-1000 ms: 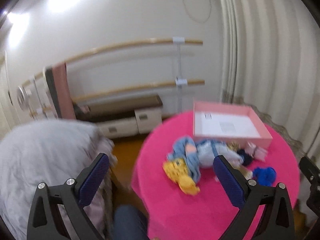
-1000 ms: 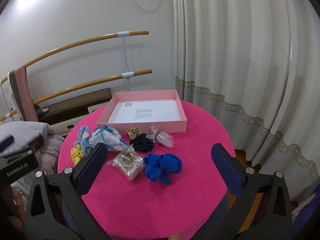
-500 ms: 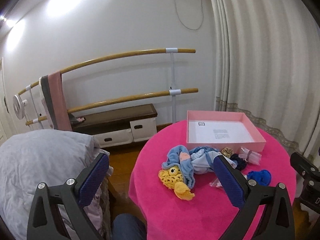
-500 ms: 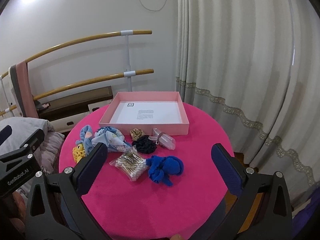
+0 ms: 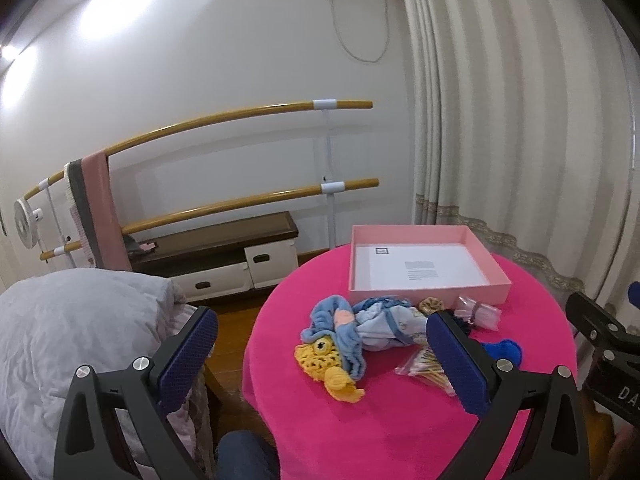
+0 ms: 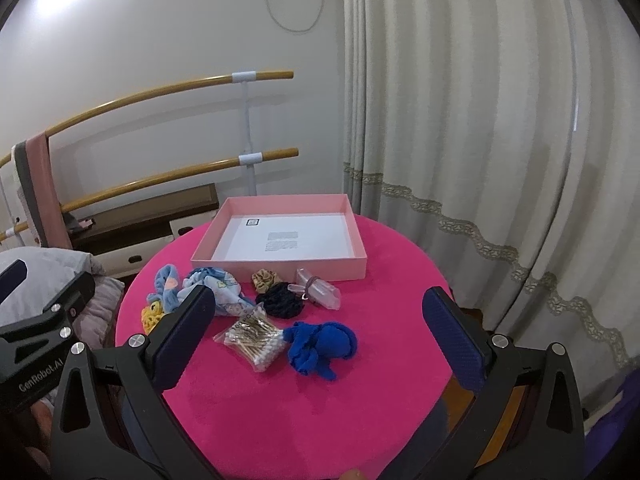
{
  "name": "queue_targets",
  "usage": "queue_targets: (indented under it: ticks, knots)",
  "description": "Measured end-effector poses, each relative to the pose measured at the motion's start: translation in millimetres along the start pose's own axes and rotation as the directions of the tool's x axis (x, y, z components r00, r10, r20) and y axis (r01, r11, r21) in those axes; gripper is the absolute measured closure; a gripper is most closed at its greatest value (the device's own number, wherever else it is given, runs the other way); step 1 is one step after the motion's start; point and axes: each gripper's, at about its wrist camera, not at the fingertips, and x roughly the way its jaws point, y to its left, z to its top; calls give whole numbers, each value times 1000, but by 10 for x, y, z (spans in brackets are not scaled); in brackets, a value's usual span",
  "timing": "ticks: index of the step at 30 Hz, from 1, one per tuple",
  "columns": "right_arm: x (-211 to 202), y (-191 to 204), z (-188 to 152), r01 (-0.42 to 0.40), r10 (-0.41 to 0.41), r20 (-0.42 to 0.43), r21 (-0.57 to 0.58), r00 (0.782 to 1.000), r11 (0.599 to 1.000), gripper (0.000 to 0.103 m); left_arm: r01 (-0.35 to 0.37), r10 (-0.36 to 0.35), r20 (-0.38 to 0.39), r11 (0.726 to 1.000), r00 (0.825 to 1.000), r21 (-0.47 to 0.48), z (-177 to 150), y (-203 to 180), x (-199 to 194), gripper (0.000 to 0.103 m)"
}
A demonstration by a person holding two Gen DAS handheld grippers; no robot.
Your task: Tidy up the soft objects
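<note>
Both claws hover above the near edge of the round bench (image 6: 400, 264), neither touching anything. The left claw (image 5: 320, 354) has its two blue-padded fingers spread wide apart, with nothing between them; it sits over the bench's left edge. The right claw (image 6: 320, 330) is likewise spread wide with nothing held, aimed across the middle of the bench.

The bench wears a bright pink cloth. At its far side lies a shallow pink box (image 6: 280, 276) with a white printed sheet on its floor. Just in front of the box the soft things are scattered: a yellow crocheted piece (image 5: 328, 366) touching a light blue cloth bundle (image 5: 384, 320), a tan scrunchie (image 6: 265, 279), a black scrunchie (image 6: 280, 300), a blue scrunchie (image 6: 320, 344), a bag of cotton swabs (image 6: 254, 340) and a clear pouch (image 6: 318, 290).

Behind stand two wooden ballet bars (image 5: 240, 120) on a white wall, cream curtains (image 6: 480, 120) to the right, and a grey quilt (image 5: 72, 320) to the left.
</note>
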Motion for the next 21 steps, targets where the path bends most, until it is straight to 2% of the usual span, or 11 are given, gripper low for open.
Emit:
queue_targets:
  ticks: [9, 21]
  knots:
    - [-35, -95, 34, 17, -17, 17, 14, 1000, 1000, 0, 16, -16, 1, 1000, 1000, 12, 202, -20, -53, 0]
    - [-187, -109, 110, 24, -25, 62, 11, 998, 1000, 0, 30, -30, 30, 1000, 999, 5, 358, 21, -365, 0]
